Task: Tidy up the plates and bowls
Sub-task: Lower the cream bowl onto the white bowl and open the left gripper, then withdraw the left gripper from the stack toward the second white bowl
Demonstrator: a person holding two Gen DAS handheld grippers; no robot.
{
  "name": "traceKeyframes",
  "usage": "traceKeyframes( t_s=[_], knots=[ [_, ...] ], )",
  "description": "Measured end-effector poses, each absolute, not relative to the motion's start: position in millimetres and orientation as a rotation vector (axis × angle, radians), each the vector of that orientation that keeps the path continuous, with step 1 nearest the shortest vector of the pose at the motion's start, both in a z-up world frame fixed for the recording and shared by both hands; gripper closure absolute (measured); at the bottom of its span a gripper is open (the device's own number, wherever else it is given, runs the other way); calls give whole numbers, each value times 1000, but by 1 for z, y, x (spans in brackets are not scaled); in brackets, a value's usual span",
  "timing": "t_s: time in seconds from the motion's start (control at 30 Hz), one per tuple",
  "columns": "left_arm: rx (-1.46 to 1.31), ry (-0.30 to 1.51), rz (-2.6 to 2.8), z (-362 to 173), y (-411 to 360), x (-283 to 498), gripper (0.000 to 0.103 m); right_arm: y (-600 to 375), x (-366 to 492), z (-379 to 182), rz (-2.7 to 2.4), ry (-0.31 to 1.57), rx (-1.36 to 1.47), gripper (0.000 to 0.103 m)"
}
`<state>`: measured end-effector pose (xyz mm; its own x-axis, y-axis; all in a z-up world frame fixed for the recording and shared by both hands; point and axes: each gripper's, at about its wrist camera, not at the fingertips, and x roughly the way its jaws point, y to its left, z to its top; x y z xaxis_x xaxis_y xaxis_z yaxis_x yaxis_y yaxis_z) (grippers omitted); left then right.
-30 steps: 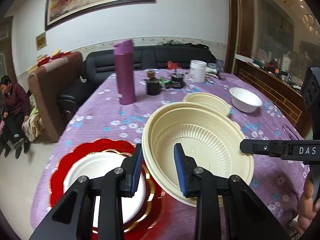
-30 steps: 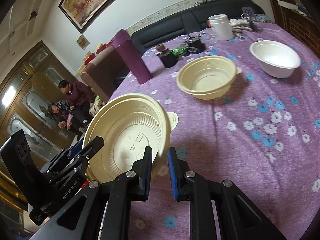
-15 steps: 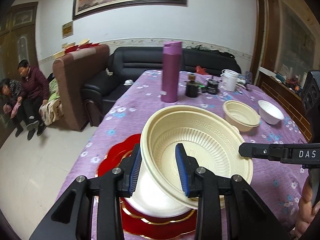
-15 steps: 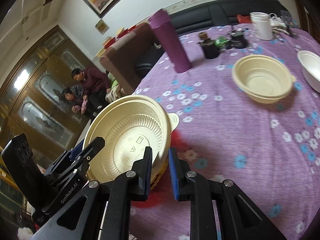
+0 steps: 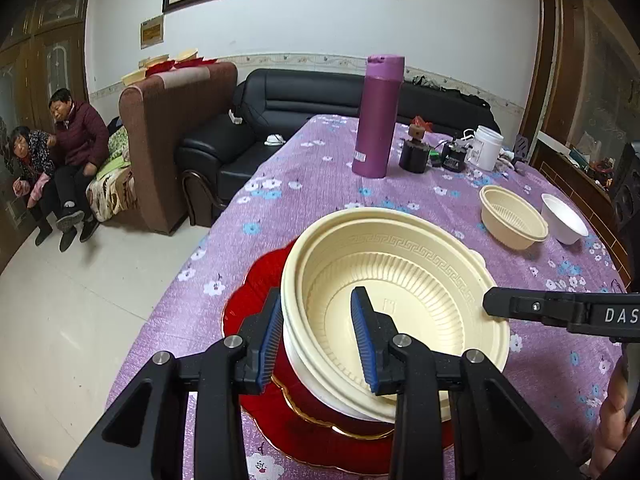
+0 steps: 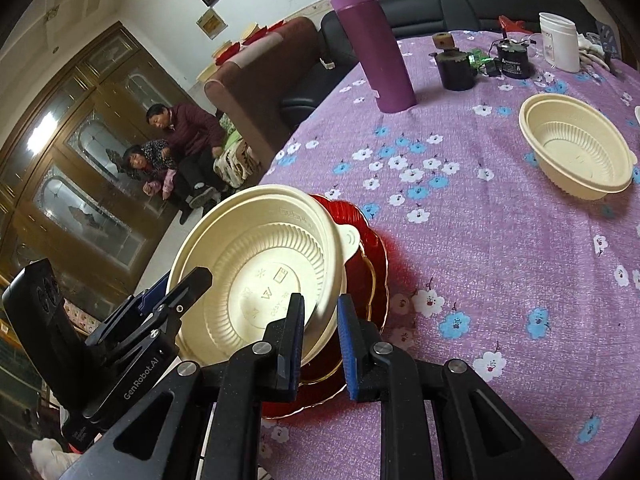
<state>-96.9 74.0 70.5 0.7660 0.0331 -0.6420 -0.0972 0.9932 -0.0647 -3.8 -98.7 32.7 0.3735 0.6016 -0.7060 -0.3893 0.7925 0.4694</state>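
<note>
- Close to both cameras, a big cream bowl (image 5: 400, 300) is held up over a red plate (image 5: 256, 292) on the counter (image 5: 304, 184).
- The left gripper (image 5: 316, 344) pinches the bowl's near rim, with one blue pad outside the wall and one inside.
- The right gripper (image 6: 318, 340) pinches the rim on the other side of the same bowl, which is tilted in its view so the bottom shows.
- Under the bowl there is a white plate (image 5: 320, 392) lying on the red plate; I cannot tell if the bowl touches it.
- The red plate has a wavy gold edge and sits near the counter's front edge.
- The counter has a purple cloth with little white and blue flowers.
- Farther back on the right sits a smaller cream bowl (image 5: 514, 218), and just beside it a white bowl (image 5: 564, 220). Both are well apart from the red plate.
- Behind them stands a tall purple bottle (image 5: 378, 116), upright.
- Near the bottle are a small dark jar (image 5: 414, 150) and a white tub (image 5: 486, 148).
- Past the counter is a black sofa (image 5: 256, 120) and a brown sofa (image 5: 172, 128).
- Two people (image 5: 60, 148) sit far off on the left.
</note>
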Motion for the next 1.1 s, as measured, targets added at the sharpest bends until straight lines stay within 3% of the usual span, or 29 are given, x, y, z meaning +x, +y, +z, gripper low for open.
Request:
traceKeyframes(
  t_s=[0.53,0.67,0.73,1.1],
  knots=[
    [-109,717,86,63,80,-94,70,-92,-2,25,639,1016,215,83],
    [-115,715,90,64,81,-95,67,-92,-2,25,642,1018,212,83],
    [-115,709,95,66,81,-97,60,-92,-3,25,652,1019,212,81],
    [-100,653,101,86,72,-108,59,-112,-9,34,664,987,261,77]
  ],
)
